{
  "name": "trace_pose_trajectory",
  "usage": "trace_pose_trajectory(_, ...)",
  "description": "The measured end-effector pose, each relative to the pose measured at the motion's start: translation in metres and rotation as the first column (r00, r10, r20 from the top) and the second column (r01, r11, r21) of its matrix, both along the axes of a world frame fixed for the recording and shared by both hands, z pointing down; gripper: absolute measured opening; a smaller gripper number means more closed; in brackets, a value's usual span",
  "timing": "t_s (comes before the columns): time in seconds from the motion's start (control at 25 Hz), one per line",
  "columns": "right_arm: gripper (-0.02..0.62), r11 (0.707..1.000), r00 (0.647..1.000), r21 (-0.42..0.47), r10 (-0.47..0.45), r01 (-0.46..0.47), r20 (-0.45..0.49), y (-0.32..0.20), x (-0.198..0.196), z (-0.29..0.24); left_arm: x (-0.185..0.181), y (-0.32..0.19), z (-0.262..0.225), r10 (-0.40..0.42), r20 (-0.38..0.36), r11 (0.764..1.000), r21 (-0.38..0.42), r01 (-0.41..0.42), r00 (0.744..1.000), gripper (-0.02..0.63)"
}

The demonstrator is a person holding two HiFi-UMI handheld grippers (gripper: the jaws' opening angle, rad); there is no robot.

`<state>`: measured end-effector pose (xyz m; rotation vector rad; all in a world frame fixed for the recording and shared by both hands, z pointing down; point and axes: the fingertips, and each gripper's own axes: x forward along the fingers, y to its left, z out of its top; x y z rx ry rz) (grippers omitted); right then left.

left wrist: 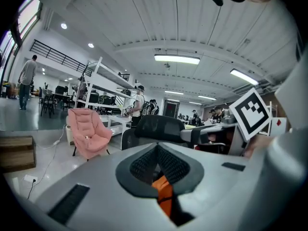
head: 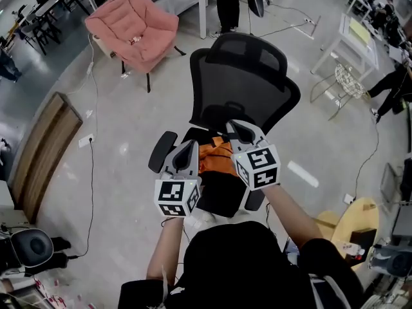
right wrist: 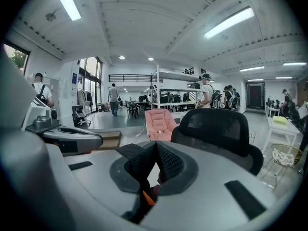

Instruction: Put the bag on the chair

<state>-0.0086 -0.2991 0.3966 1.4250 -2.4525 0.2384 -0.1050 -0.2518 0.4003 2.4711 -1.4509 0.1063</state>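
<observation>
An orange and black bag (head: pixel 217 160) hangs between my two grippers just above the seat of a black mesh office chair (head: pixel 244 82). My left gripper (head: pixel 190 149) is shut on an orange strap (left wrist: pixel 164 196) of the bag. My right gripper (head: pixel 235 128) is shut on a dark strap (right wrist: pixel 138 200) with a bit of orange beside it. In the left gripper view the chair (left wrist: pixel 159 126) shows beyond the shut gripper (left wrist: pixel 157 147). The right gripper view has the chair's backrest (right wrist: pixel 219 126) close ahead of the gripper (right wrist: pixel 155 147). The bag's body hides most of the seat.
A pink armchair (head: pixel 135 28) stands behind the office chair to the left. A wooden panel (head: pixel 42 150) lies at the left, with a cable on the floor beside it. White tables and a wire basket (head: pixel 349 80) are at the back right. People stand further back.
</observation>
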Motion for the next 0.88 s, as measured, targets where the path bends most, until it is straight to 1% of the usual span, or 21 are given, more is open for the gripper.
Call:
trace_pose_trajectory(0.2,0.000,0.999,1.000,-0.034,-0.023,0.023,-0.008,-0.022,0.010,0.017,0.013,-0.019,0.015,-0.026,0.005,0.999,-0.030,0.026,1.000,0.011)
trace_pose_trajectory(0.32,0.000,0.998,0.999,-0.059,-0.038,0.037,-0.015,-0.034,0.019,0.032,0.021,-0.030,0.031,-0.048,0.033,0.998,-0.049,0.050,0.998,0.011)
trace_pose_trajectory(0.56,0.000,0.992,0.998,-0.112,-0.060,0.057,-0.021,-0.059,0.026,0.059,0.020,-0.056,0.058,-0.106,0.081,0.990,-0.084,0.112,0.991,0.011)
trace_pose_trajectory(0.68,0.000,0.989,0.998,-0.139,-0.058,0.054,-0.020,-0.073,0.032,0.074,0.021,-0.064,0.074,-0.129,0.085,0.984,-0.115,0.138,0.988,0.011)
trace_pose_trajectory(0.88,0.000,0.982,0.998,-0.185,-0.054,0.048,-0.023,-0.092,0.033,0.100,0.024,-0.075,0.099,-0.133,0.099,0.976,-0.161,0.148,0.986,0.011)
